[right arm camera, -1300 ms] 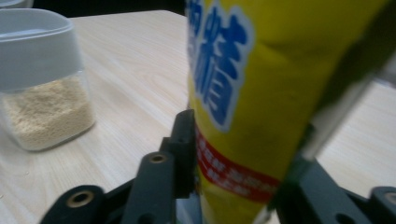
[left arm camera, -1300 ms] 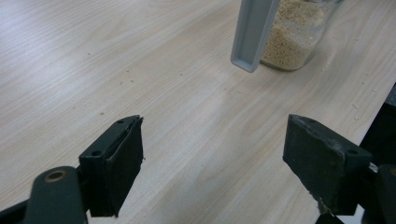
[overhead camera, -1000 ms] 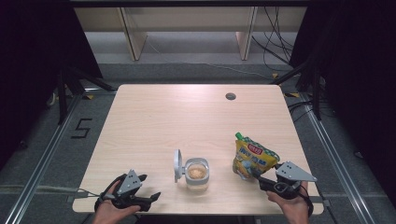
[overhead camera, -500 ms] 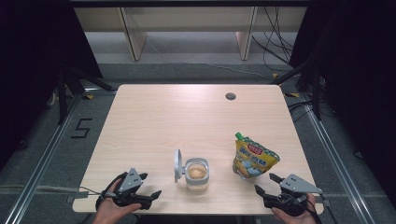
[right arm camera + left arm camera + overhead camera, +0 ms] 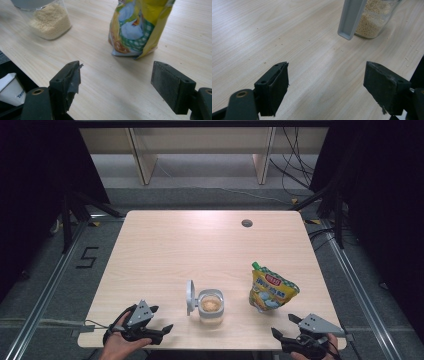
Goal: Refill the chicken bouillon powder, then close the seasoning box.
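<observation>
A clear jar [image 5: 211,306] of pale grains stands near the table's front middle, its grey lid [image 5: 190,296] flipped up on its left side. A yellow pouch [image 5: 271,289] stands to its right. My left gripper [image 5: 161,318] rests open at the front left, aimed at the jar [image 5: 374,22] and lid [image 5: 350,18], well short of them. My right gripper [image 5: 283,325] is at the front right edge, open and short of the pouch [image 5: 137,27]. Its jaws have just been opening, and nothing is between them. The jar [image 5: 48,22] shows in the right gripper view at upper left.
The wooden table [image 5: 200,245] has a round cable hole [image 5: 246,223] at its far right. Small crumbs lie on the wood in front of the left gripper [image 5: 327,85]. A white object [image 5: 10,87] sits below the table's front edge. Shelving stands behind the table.
My right gripper has drawn back from the pouch towards the table's front edge, and its jaws stand wider. The left gripper, jar and pouch have not moved.
</observation>
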Motion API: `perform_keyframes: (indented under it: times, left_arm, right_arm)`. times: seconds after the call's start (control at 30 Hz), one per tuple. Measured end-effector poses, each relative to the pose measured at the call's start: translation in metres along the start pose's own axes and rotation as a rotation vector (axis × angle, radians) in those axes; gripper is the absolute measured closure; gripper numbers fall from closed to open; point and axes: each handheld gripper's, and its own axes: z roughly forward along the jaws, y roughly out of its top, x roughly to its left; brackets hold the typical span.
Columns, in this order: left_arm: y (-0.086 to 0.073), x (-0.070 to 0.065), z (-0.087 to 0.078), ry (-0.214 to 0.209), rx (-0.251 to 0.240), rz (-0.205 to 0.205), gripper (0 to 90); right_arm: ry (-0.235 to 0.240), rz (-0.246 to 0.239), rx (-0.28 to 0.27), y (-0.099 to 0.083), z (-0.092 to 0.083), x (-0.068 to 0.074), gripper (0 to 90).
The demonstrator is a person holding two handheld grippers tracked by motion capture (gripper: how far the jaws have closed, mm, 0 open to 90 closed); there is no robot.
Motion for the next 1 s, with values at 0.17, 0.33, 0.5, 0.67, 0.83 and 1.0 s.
perform_keyframes:
  times: [0.17,0.33,0.5,0.67,0.83,1.0]
  left_arm:
    - [0.000,0.001,0.000,0.008,0.004,0.005,19.4]
    - [0.000,0.000,0.000,-0.002,0.007,-0.004,19.5]
    - [0.000,0.000,0.000,-0.009,-0.001,0.015,24.1]
    - [-0.002,-0.003,-0.001,-0.022,-0.052,-0.010,43.3]
    - [0.003,-0.004,-0.006,-0.046,-0.063,0.025,76.8]
    - [0.018,-0.008,-0.007,-0.071,-0.100,0.046,89.1]
  right_arm:
    - [0.015,-0.002,0.033,0.000,-0.002,0.005,25.1]
    - [0.022,-0.008,0.040,-0.004,0.000,0.005,25.4]
    - [-0.006,-0.027,0.058,-0.002,0.000,0.009,26.8]
    - [0.000,-0.029,0.058,-0.001,0.001,0.012,26.8]
    - [0.006,-0.058,0.058,0.000,0.003,0.013,26.8]
    - [0.008,-0.048,0.058,0.001,0.005,0.015,26.9]
